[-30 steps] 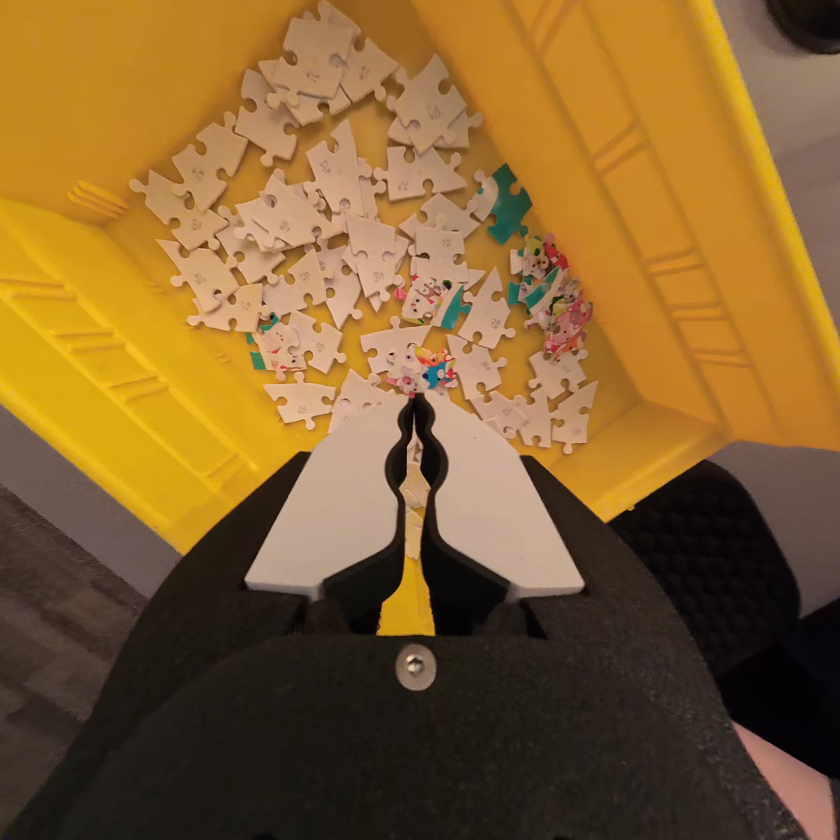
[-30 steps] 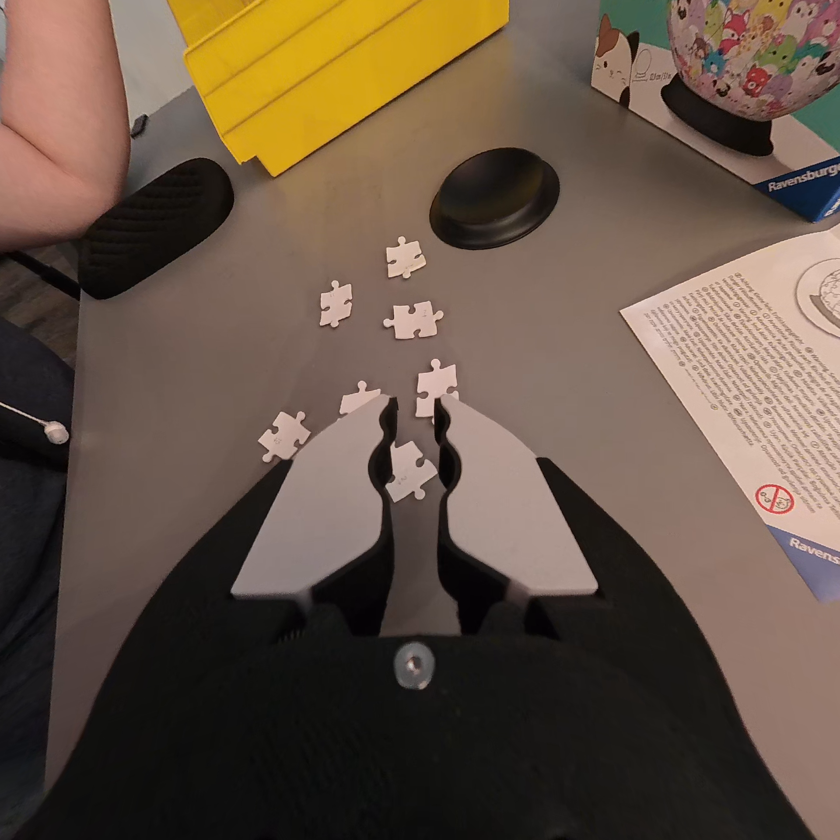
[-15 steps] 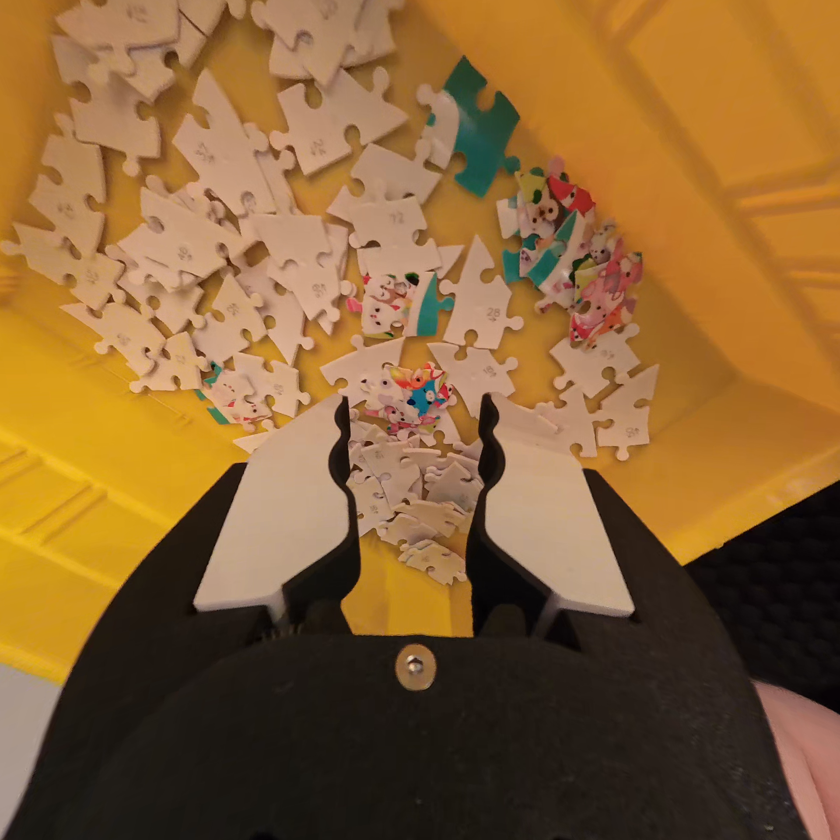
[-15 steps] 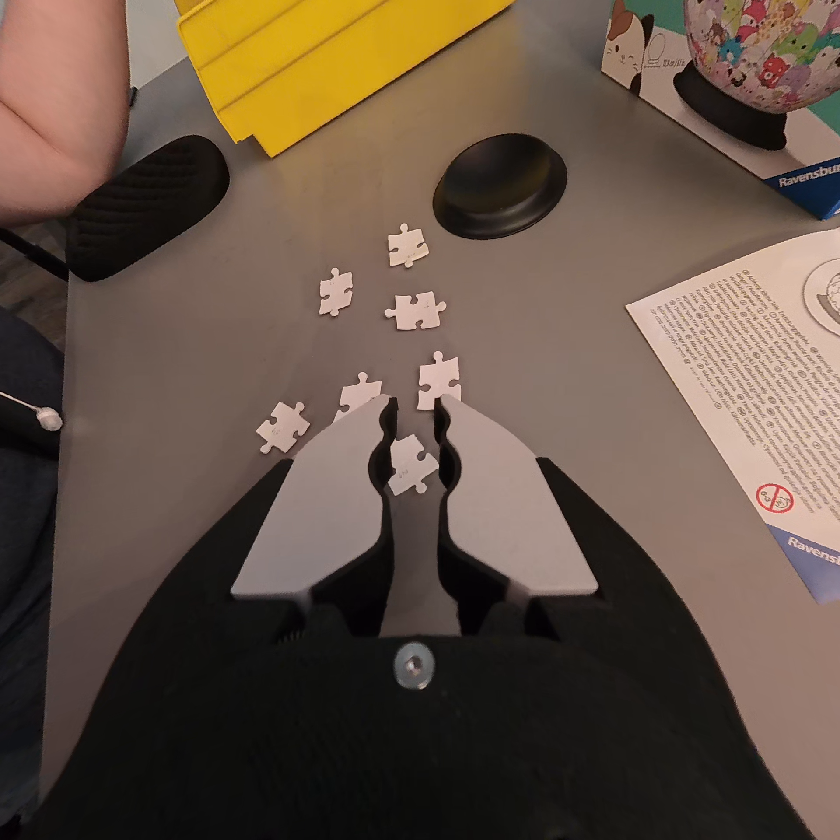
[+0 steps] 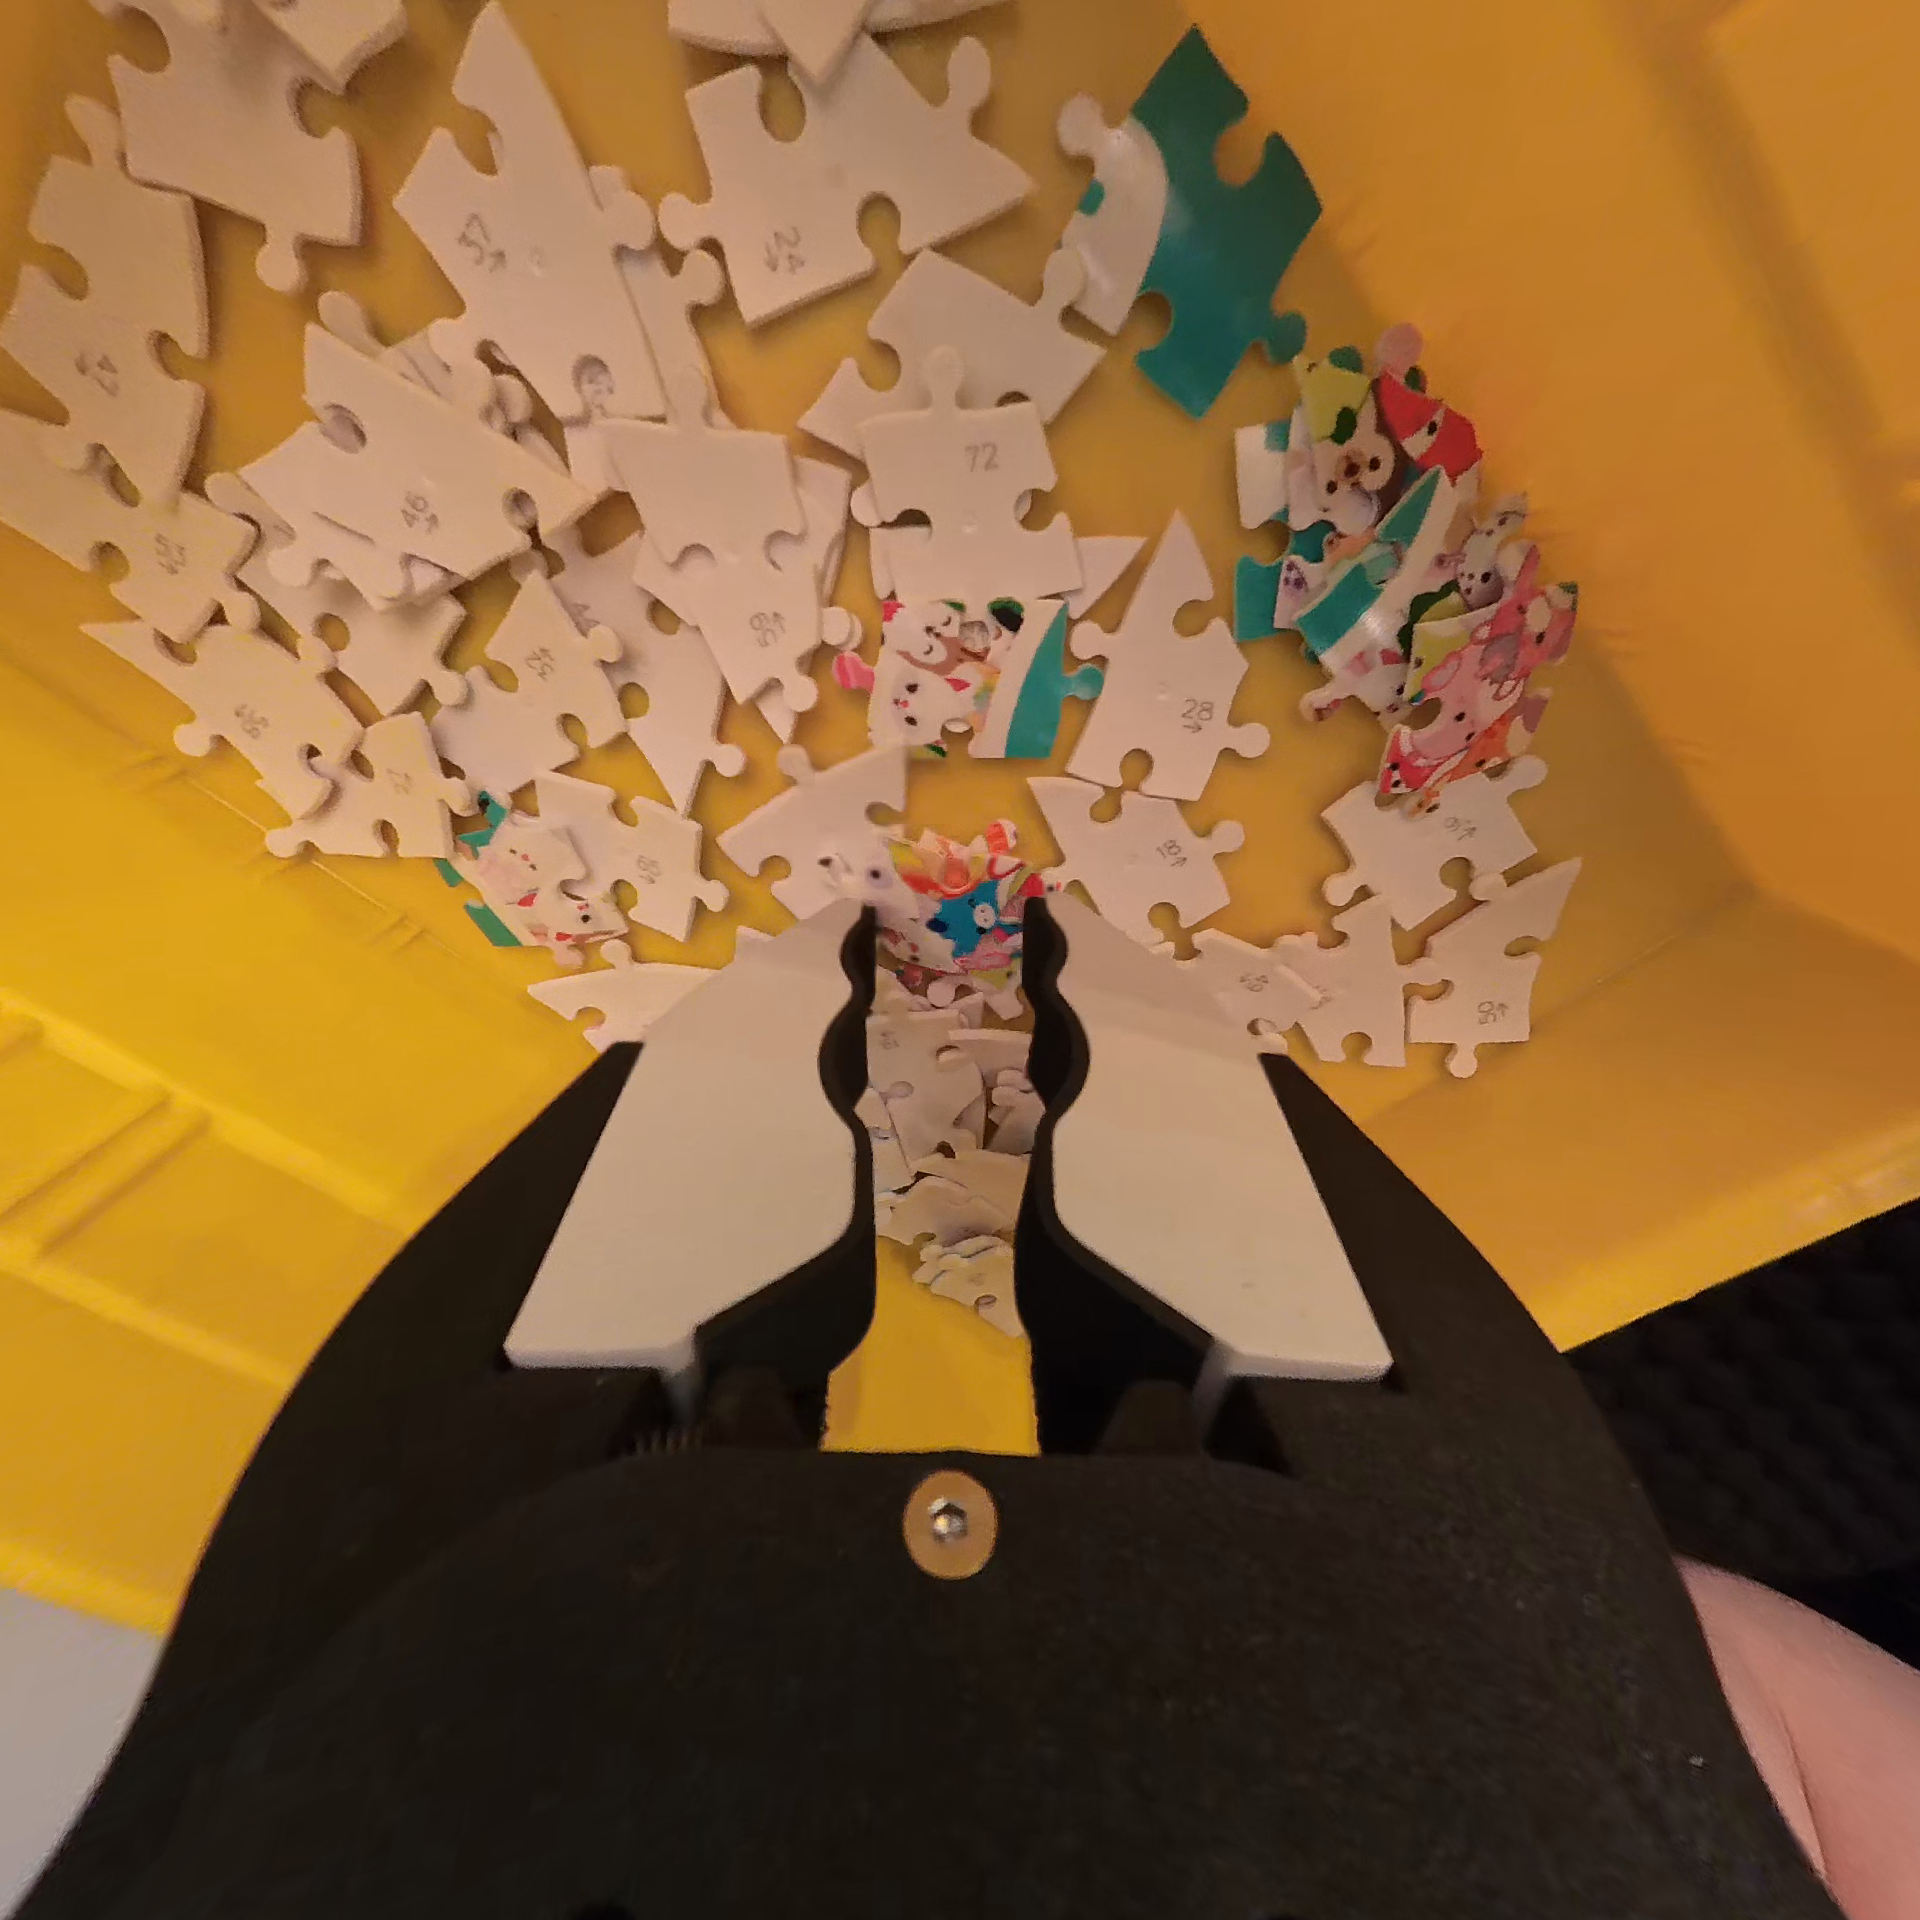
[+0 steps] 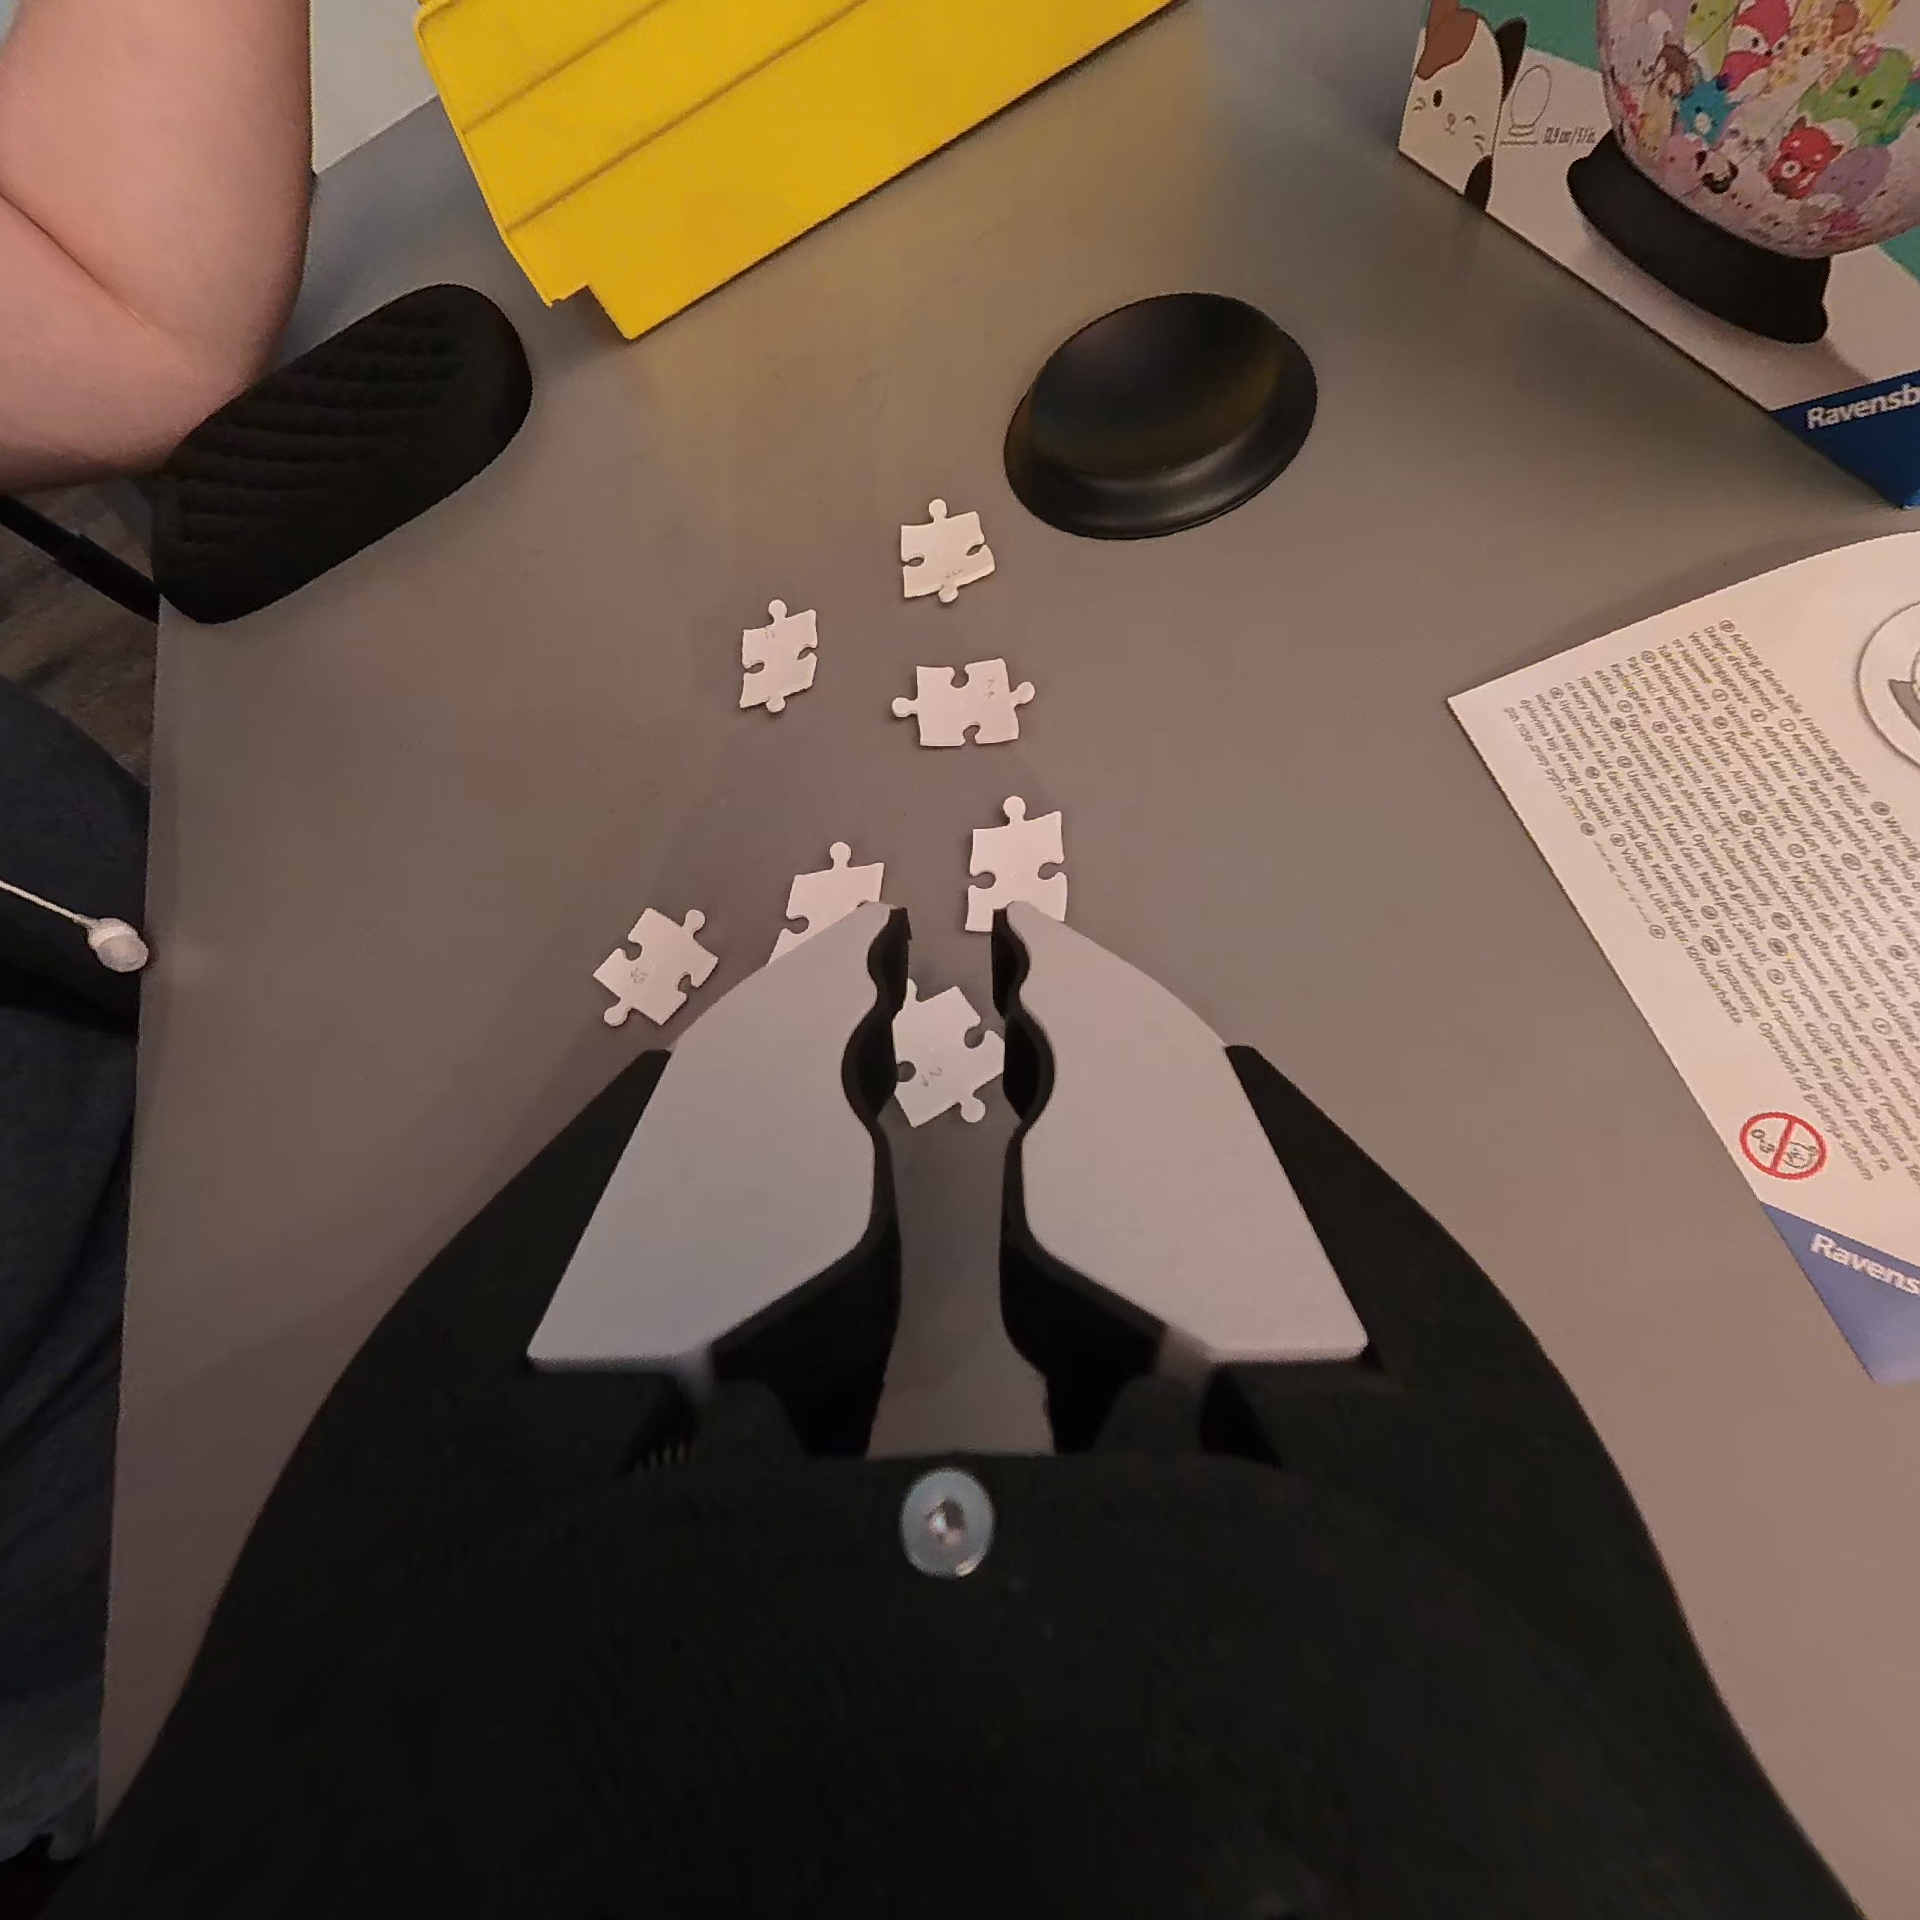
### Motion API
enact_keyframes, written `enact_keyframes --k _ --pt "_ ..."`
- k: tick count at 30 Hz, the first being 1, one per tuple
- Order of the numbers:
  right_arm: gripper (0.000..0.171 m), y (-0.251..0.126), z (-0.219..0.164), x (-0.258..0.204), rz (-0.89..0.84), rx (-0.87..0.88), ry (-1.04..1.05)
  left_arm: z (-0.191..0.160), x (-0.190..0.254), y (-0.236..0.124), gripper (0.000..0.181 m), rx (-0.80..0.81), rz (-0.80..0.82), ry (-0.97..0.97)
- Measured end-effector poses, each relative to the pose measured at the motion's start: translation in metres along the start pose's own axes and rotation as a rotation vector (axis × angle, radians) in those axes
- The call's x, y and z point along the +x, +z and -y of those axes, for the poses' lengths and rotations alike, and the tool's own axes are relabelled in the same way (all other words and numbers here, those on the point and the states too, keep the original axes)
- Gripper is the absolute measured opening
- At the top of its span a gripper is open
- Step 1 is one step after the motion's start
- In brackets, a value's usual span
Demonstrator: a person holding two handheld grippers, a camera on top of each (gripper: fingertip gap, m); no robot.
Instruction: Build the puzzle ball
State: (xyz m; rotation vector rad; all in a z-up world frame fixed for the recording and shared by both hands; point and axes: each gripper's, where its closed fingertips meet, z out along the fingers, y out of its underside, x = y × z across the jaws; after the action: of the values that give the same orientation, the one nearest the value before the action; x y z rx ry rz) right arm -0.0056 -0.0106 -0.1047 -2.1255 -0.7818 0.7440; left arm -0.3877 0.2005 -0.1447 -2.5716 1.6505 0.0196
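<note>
Left gripper (image 5: 945, 914) is spread inside the yellow bin (image 5: 208, 1091), tips flanking a colourful puzzle piece (image 5: 961, 914); right gripper (image 6: 948, 925) hangs parted over a white piece (image 6: 940, 1055) on the table (image 6: 416, 831).

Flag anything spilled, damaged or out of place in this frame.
Nothing stands out. Loose puzzle pieces lie jumbled, mostly blank side up, in the yellow plastic bin; seven white pieces lie flat and apart on the grey table.

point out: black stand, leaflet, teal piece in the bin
black stand (image 6: 1158, 416): right wrist view, centre of its dished top.
leaflet (image 6: 1704, 831): right wrist view, printed text area.
teal piece (image 5: 1210, 239): left wrist view, its teal face.
</note>
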Motion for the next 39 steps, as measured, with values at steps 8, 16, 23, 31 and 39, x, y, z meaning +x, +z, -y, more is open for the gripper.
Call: enact_keyframes --k 8,16,23,31,39 --pt "0.017 0.0 0.0 -0.001 0.003 0.0 0.0 0.001 -0.005 -0.014 0.0 0.063 -0.008 -0.049" --pt "0.017 0.001 0.0 -0.001 0.003 -0.002 -0.002 0.007 -0.011 -0.025 0.001 0.135 -0.005 -0.089" --pt "0.016 0.0 -0.001 -0.001 0.002 -0.006 -0.005 0.009 -0.011 0.002 0.034 0.047 0.035 -0.029" --pt "0.017 0.001 -0.003 -0.002 0.004 -0.025 -0.008 0.013 -0.01 0.002 0.03 0.087 -0.019 -0.062" --pt "0.016 -0.001 -0.001 -0.002 0.006 -0.009 -0.008 0.008 -0.01 -0.001 0.0 0.075 -0.04 -0.076"
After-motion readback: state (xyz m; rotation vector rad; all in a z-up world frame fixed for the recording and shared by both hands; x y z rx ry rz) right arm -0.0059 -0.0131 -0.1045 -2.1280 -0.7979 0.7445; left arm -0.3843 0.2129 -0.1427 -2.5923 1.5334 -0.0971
